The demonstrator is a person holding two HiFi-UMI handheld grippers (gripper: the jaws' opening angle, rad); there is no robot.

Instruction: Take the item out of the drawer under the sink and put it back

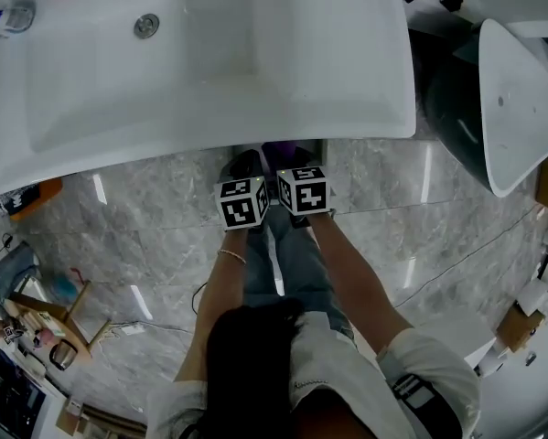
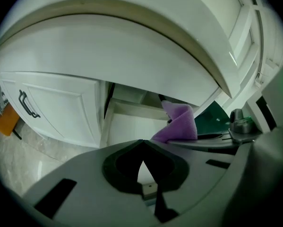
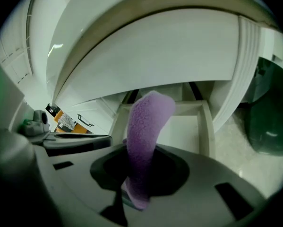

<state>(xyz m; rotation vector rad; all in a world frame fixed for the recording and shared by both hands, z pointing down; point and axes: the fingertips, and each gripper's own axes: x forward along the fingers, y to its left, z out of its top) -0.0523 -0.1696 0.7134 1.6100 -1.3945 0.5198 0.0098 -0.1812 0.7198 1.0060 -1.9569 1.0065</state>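
a purple cloth (image 3: 148, 122) is being clamped between the jaws of the right gripper (image 3: 140, 167). the jaws are being kept closed on its lower end, and the rest of the cloth is being held upright, curling over at the top. in the right gripper view the cloth is being shown in front of the open drawer (image 3: 205, 126), above it and not touching it. the white drawer is being seen pulled out beneath the curved underside of the sink (image 1: 91, 80).

the left gripper (image 2: 142, 148) is being held just beside the right one. its jaws are being kept together at the tips, with nothing gripped between them. in the left gripper view the same cloth is being seen to the right, against the drawer's front edge, and a closed cabinet door (image 2: 61, 108) with a dark handle (image 2: 28, 105) is being shown to the left of the drawer.

in the head view both marker cubes, left (image 1: 243, 202) and right (image 1: 303, 190), are being held side by side just under the sink's front edge, over the grey marbled floor (image 1: 145, 236), and a small patch of purple is being glimpsed just above them.
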